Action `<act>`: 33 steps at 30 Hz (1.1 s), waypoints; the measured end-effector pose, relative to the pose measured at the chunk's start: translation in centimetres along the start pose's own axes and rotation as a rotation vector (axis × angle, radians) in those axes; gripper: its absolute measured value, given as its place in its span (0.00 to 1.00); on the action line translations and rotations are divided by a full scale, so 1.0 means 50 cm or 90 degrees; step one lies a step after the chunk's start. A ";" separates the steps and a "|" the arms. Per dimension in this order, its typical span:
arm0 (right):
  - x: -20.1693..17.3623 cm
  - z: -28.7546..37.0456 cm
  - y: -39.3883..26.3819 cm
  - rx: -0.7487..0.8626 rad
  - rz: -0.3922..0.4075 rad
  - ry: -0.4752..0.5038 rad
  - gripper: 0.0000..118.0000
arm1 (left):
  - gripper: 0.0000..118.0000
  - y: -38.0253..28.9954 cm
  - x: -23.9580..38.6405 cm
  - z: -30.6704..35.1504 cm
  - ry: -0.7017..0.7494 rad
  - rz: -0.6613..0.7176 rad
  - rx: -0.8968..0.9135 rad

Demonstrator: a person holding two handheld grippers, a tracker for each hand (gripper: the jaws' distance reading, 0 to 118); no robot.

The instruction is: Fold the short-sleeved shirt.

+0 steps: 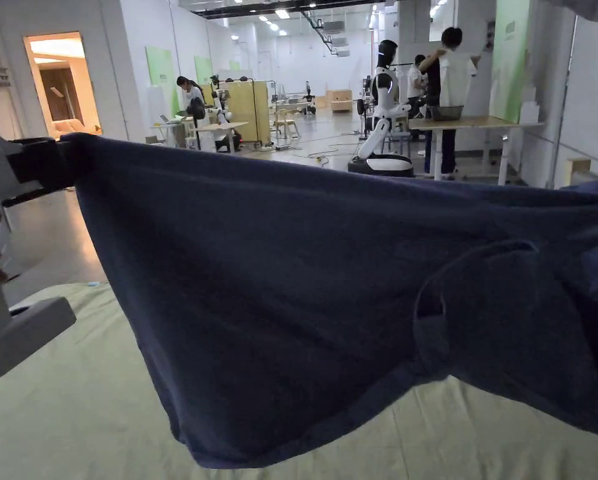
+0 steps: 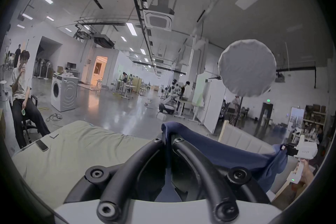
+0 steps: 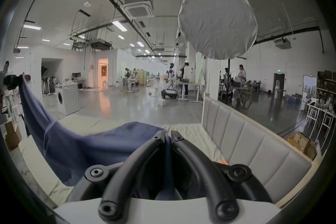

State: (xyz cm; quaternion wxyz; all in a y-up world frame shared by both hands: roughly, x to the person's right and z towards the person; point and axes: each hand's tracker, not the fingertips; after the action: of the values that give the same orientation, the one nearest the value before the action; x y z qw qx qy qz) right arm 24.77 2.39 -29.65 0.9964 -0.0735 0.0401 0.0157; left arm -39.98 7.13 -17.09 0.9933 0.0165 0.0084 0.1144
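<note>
A dark navy short-sleeved shirt hangs stretched in the air above a bed with a pale green sheet. My left gripper at the left edge of the head view is shut on one corner of it. In the left gripper view the navy shirt is pinched between my left gripper's jaws, and the right gripper holds the far end. In the right gripper view my right gripper is shut on the shirt, and the left gripper holds the far corner.
The bed has a padded grey headboard on the right. A phone lies on the sheet. A person sits on a chair beside the bed, near a washing machine. A white humanoid robot and tables stand farther off.
</note>
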 end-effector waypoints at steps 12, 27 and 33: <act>-0.092 0.119 0.177 0.122 0.037 -0.066 0.04 | 0.04 0.085 0.017 -0.009 0.028 -0.009 0.029; -0.067 0.052 0.250 0.183 0.071 -0.060 0.04 | 0.04 0.102 0.059 -0.042 -0.006 0.016 0.032; -0.069 0.032 0.251 0.173 0.071 -0.067 0.04 | 0.04 0.097 0.056 -0.084 0.030 -0.035 0.034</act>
State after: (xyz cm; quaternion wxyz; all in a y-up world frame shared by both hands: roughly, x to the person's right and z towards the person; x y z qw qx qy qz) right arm 20.98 14.95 -29.63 0.9955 0.0654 -0.0065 0.0688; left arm -38.42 12.62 -21.16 0.9947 0.0399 0.0356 0.0874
